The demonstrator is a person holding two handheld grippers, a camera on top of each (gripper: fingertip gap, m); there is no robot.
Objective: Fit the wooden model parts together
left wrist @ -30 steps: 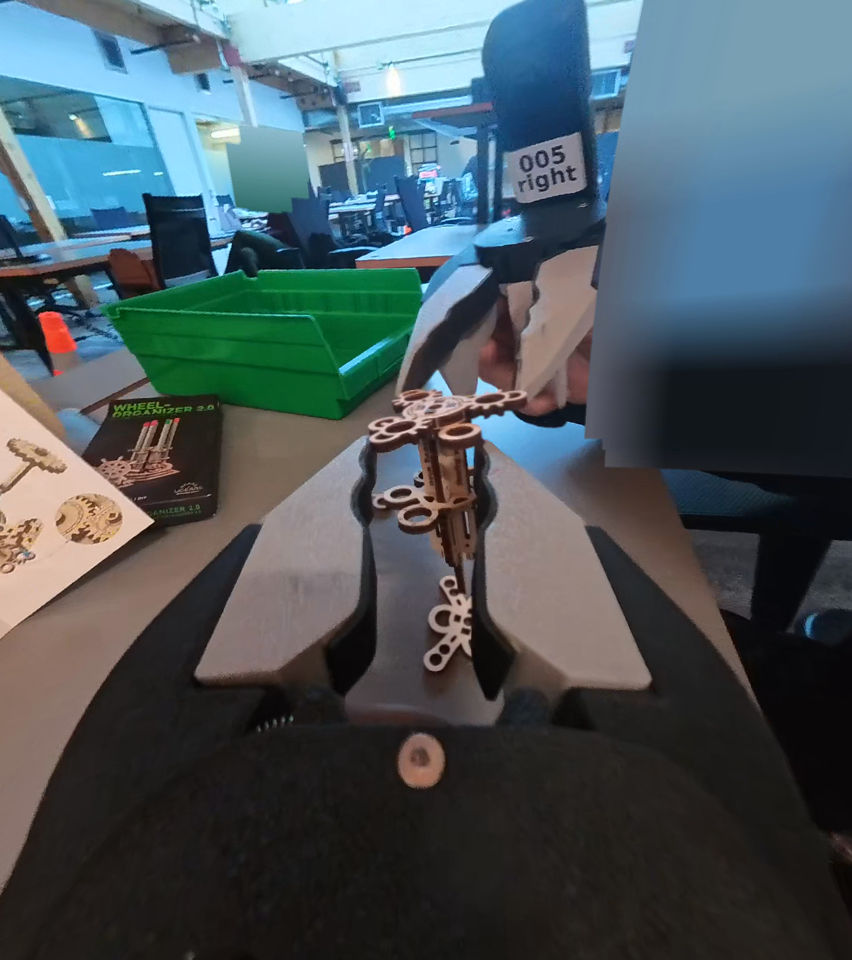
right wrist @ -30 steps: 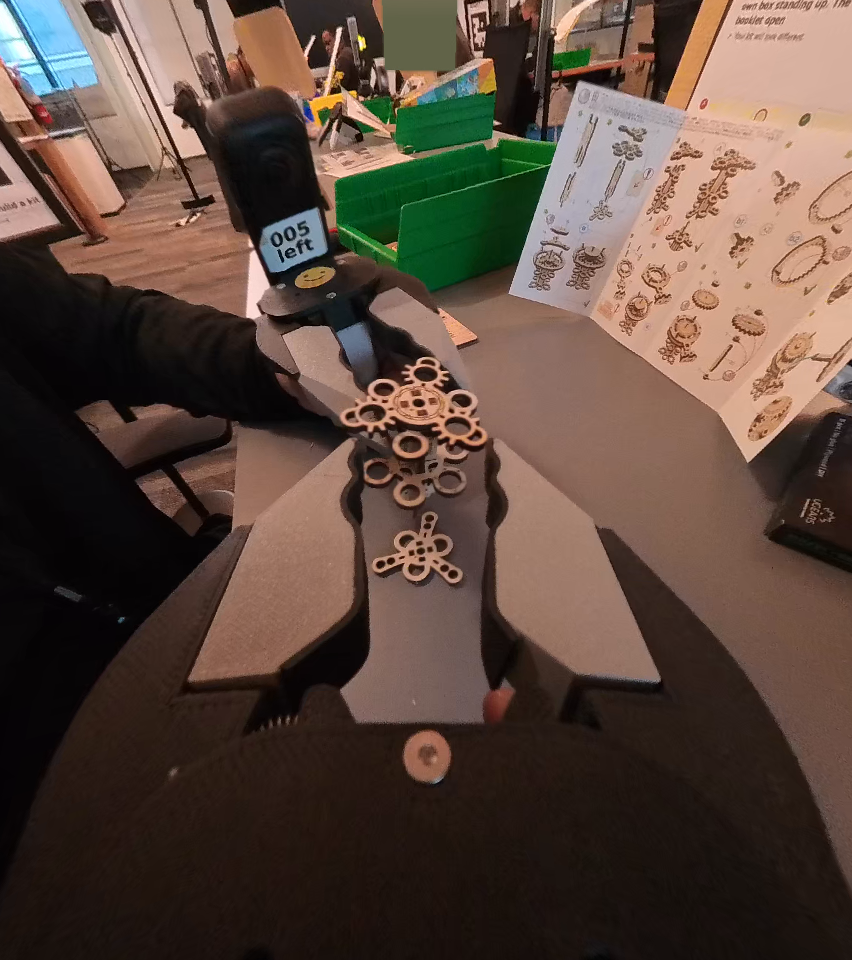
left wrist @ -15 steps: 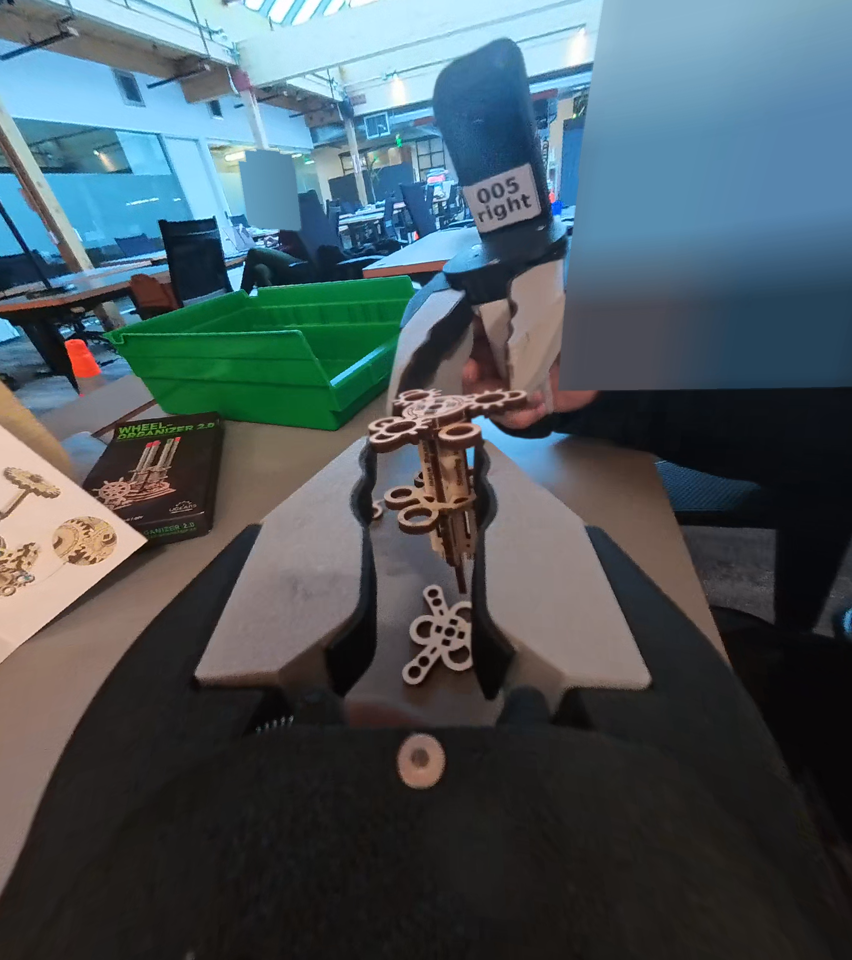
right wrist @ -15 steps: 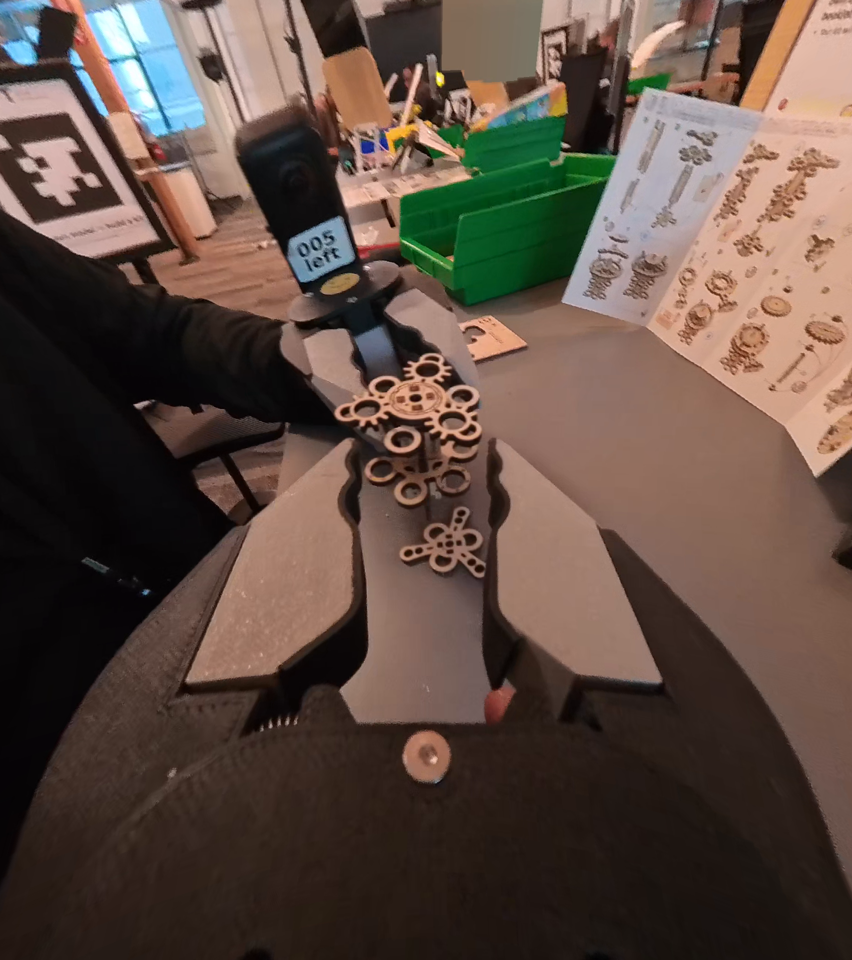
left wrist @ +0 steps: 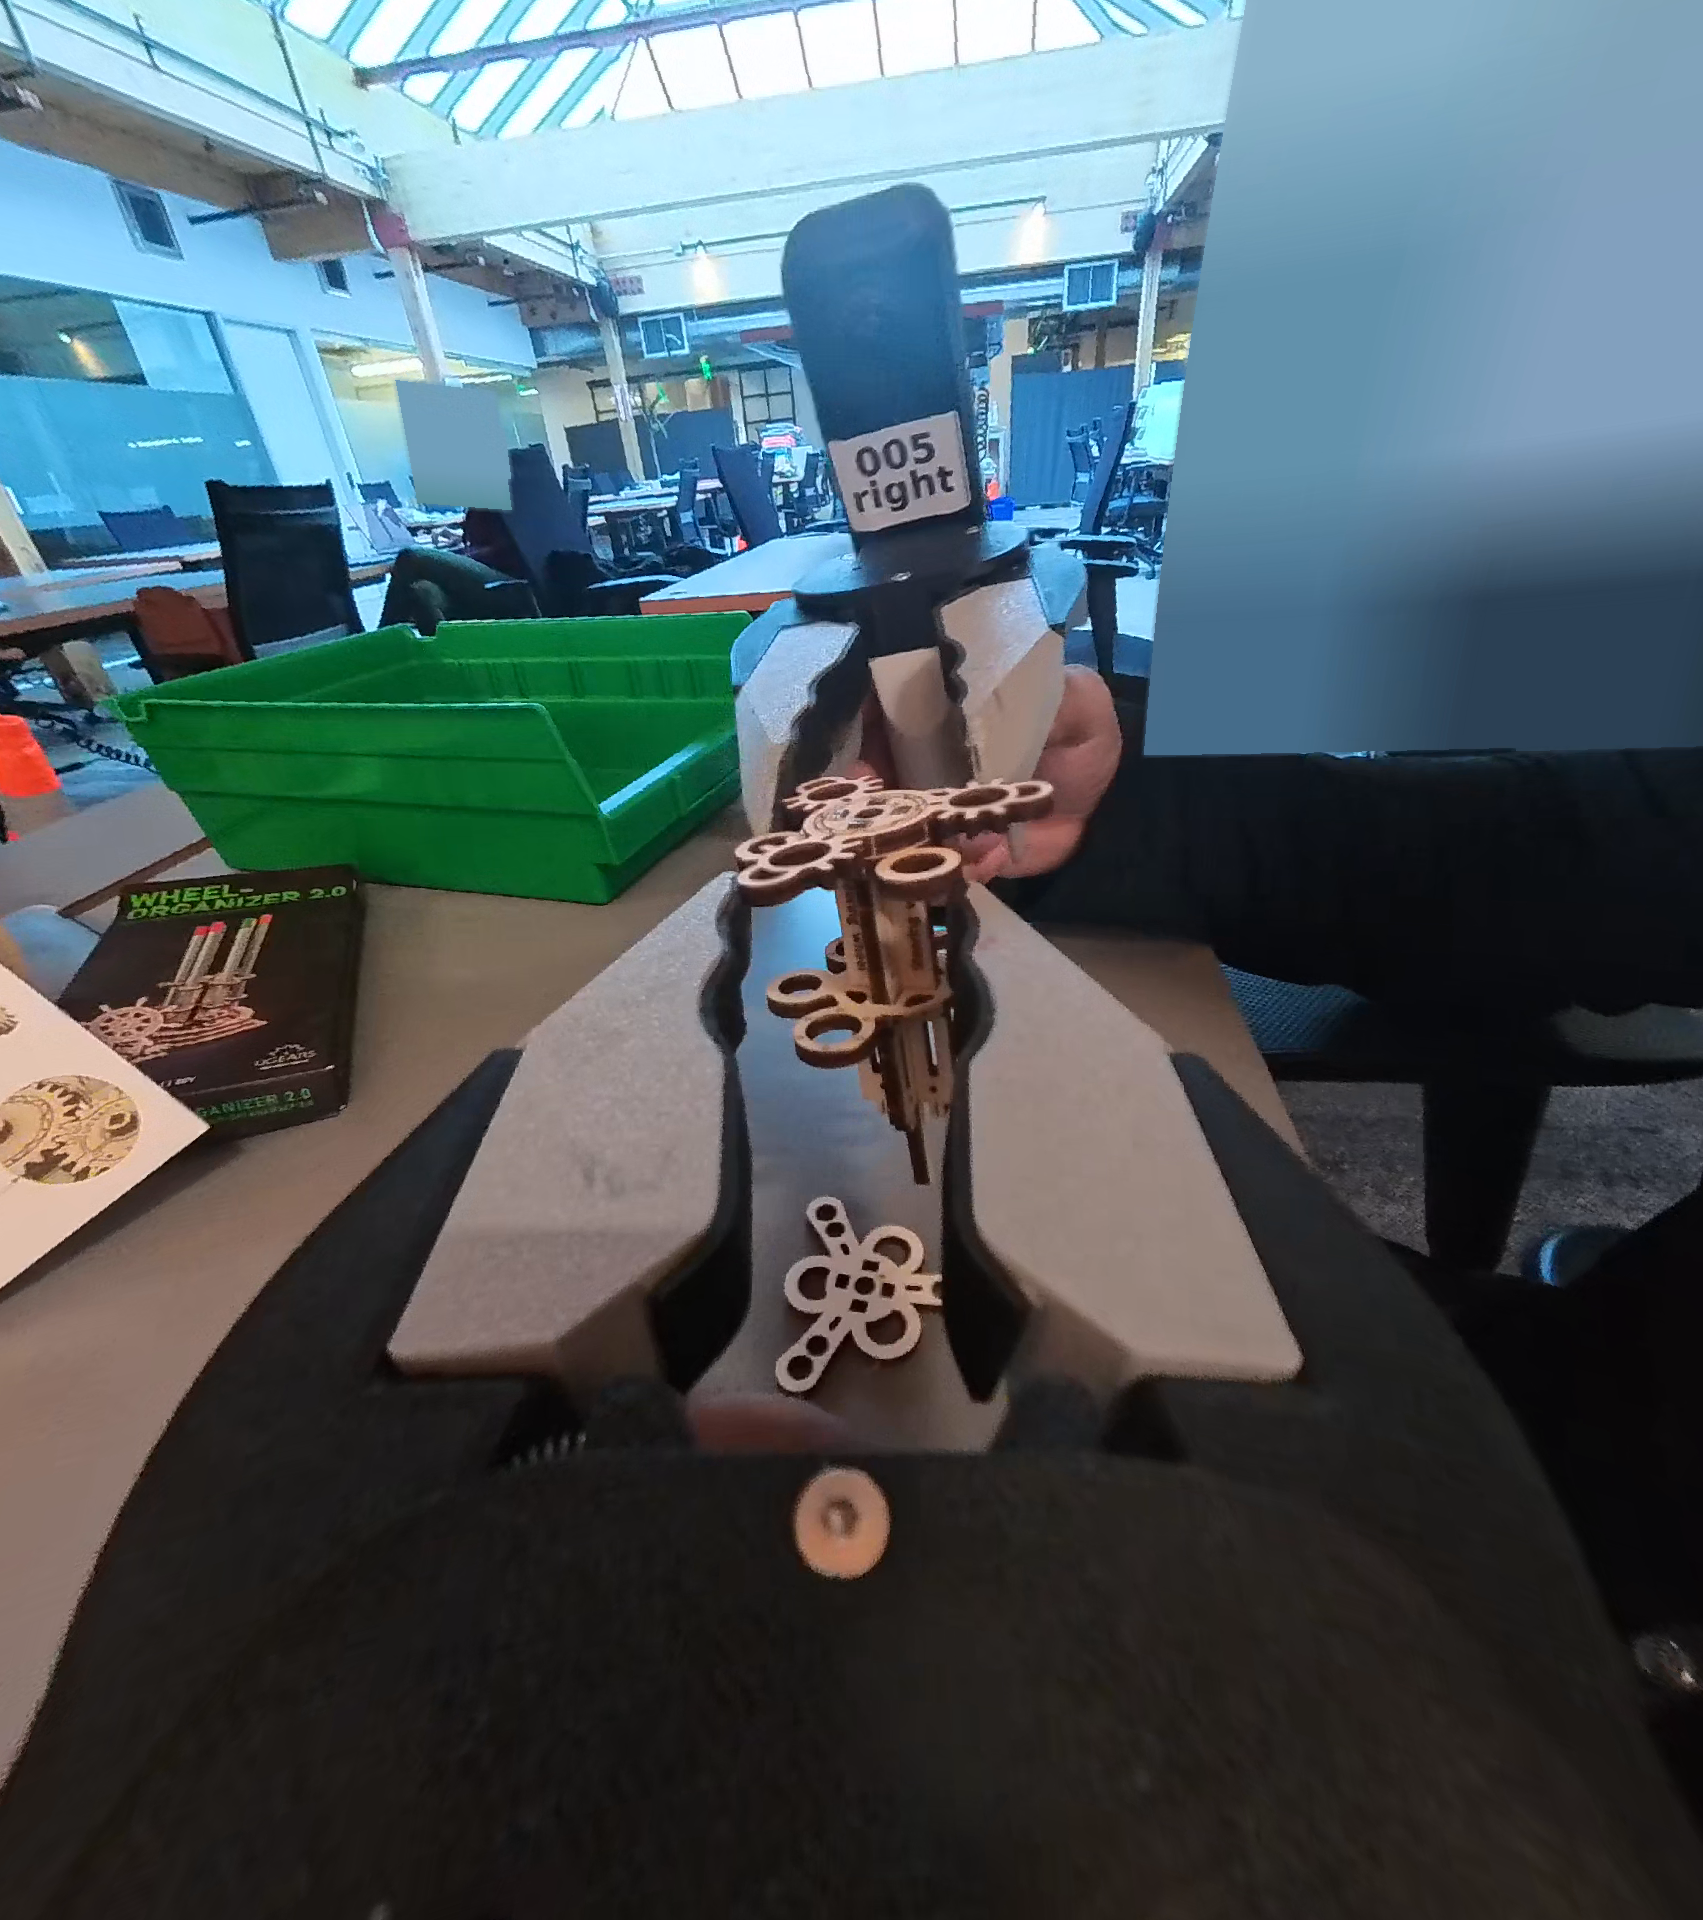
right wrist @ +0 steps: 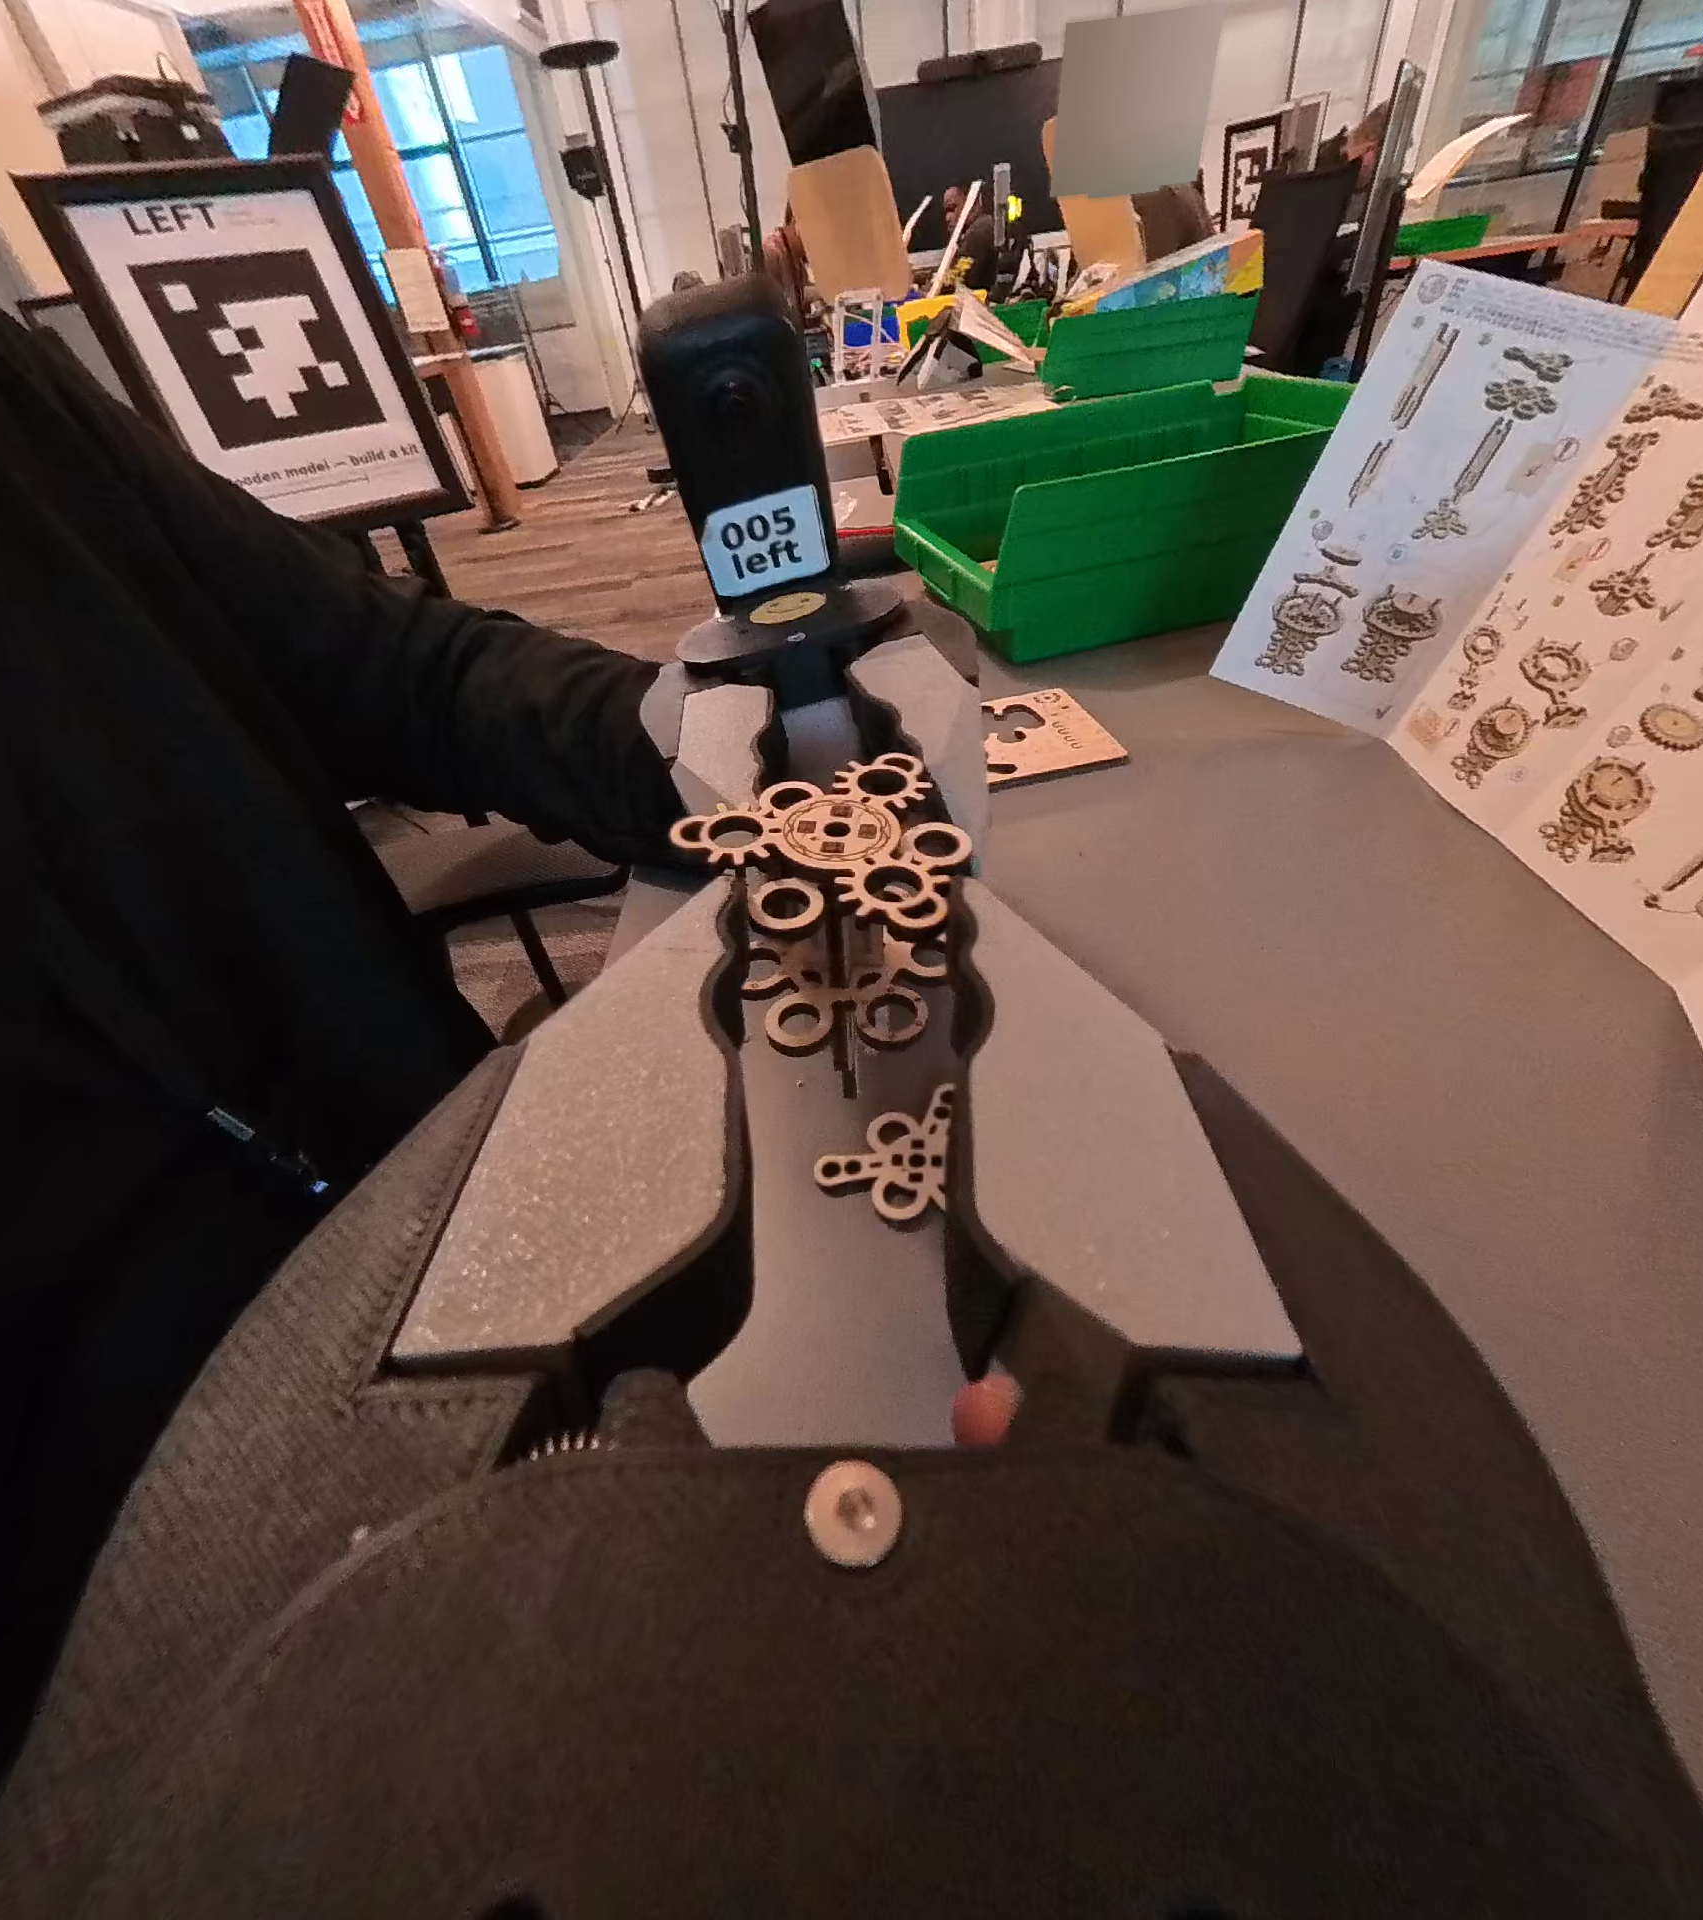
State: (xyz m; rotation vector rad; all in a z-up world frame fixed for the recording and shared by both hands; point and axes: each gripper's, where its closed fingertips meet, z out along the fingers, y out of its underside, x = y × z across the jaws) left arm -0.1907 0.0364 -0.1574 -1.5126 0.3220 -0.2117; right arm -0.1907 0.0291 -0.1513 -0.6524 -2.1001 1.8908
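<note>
A wooden assembly (left wrist: 888,831), a slotted post carrying a toothed ring plate on top and a smaller ring plate lower down, hangs upright above the grey table (left wrist: 203,1299). My left gripper (left wrist: 847,904) and my right gripper (right wrist: 847,904) face each other. Each is closed to about the width of the lower ring plate, which sits between the fingers. The assembly also shows in the right wrist view (right wrist: 831,831). A small flat wooden cross piece (left wrist: 857,1299) lies loose on the table under the post's tip, also visible from the right (right wrist: 894,1158).
A green bin (left wrist: 431,738) stands behind, also seen from the right (right wrist: 1086,520). A black kit box (left wrist: 223,987) and an unfolded instruction sheet (right wrist: 1553,644) lie to the side. A cut-out wooden sheet (right wrist: 1049,732) lies near the bin. A person's dark sleeve (right wrist: 307,675) is at left. Less than 4 cm separates the two grippers' tips. The small flat wooden cross piece (left wrist: 857,1299) is about 11 centimeters from both grippers' fingertips. The right camera catches it too, in the right wrist view (right wrist: 921,1151).
Both grippers have risen together with the assembly. The post's tip, just above the flat cross piece before, now hangs clearly above it. The cross piece stays on the table.
</note>
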